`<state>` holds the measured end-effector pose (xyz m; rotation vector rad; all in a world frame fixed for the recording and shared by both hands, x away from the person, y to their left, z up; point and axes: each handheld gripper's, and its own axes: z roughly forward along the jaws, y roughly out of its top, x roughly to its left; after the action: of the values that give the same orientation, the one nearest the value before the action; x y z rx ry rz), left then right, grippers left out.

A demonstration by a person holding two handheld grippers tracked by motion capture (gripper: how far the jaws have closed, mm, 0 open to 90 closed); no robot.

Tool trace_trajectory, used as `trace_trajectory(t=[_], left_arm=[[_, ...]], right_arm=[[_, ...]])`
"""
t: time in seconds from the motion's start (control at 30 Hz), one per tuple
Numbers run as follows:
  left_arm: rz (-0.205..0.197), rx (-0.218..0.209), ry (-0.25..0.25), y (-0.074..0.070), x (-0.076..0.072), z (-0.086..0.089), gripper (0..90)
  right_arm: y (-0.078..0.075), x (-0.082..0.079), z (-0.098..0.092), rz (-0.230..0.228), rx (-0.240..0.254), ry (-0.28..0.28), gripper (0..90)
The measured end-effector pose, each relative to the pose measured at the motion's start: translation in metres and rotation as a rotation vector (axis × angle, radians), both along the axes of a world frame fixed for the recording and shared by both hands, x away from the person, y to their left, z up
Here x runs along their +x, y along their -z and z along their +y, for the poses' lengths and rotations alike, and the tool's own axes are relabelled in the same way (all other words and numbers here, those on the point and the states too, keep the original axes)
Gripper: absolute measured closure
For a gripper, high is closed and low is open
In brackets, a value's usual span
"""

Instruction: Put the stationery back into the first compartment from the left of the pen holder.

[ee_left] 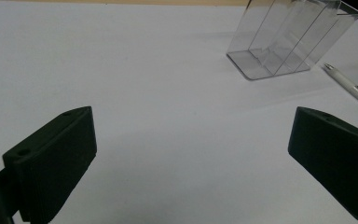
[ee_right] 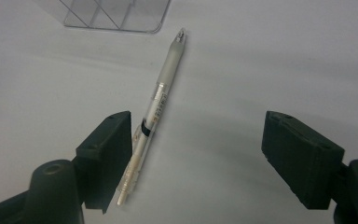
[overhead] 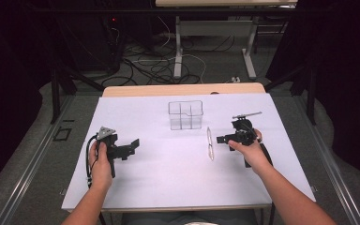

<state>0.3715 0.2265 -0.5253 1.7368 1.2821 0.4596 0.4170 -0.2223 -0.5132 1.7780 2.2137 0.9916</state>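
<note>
One pen (ee_right: 154, 109) lies flat, long axis running toward one clear box (overhead: 185, 115) — tip nearest it. Both grippers — left gripper (ee_left: 191, 163), right gripper (ee_right: 196, 158) — gape wide, holding nothing.

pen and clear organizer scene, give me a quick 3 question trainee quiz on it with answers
1. True or false: the right gripper is shut on the pen.
2. Multiple choice: where does the pen lie relative to the clear organizer in the high view? A) inside it B) on the white table cover, to its right and nearer the person C) to its left
3. Fill in: the left gripper has its jaws ____.

Key: 1. False, the jaws stand open, with the pen on the table beside one of them. 2. B. 3. open.
</note>
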Motion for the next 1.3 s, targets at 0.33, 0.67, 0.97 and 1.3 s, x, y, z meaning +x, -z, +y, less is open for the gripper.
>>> trace_trajectory(t=[0.33, 0.67, 0.97, 1.3], left_arm=[[-0.003, 0.000, 0.003, 0.001, 0.000, -0.002, 0.9], [0.005, 0.006, 0.017, 0.001, 0.001, -0.002, 1.4], [0.005, 0.007, 0.018, 0.002, 0.001, -0.003, 1.4], [0.012, 0.012, 0.023, 0.002, 0.002, -0.002, 1.7]], right_arm=[[-0.005, 0.021, 0.017, 0.071, -0.040, 0.003, 28.9], [-0.005, 0.037, 0.030, 0.195, -0.015, 0.035, 45.2], [0.003, 0.046, 0.044, 0.232, -0.028, 0.051, 55.2], [0.009, 0.054, 0.056, 0.249, -0.052, 0.073, 62.3]])
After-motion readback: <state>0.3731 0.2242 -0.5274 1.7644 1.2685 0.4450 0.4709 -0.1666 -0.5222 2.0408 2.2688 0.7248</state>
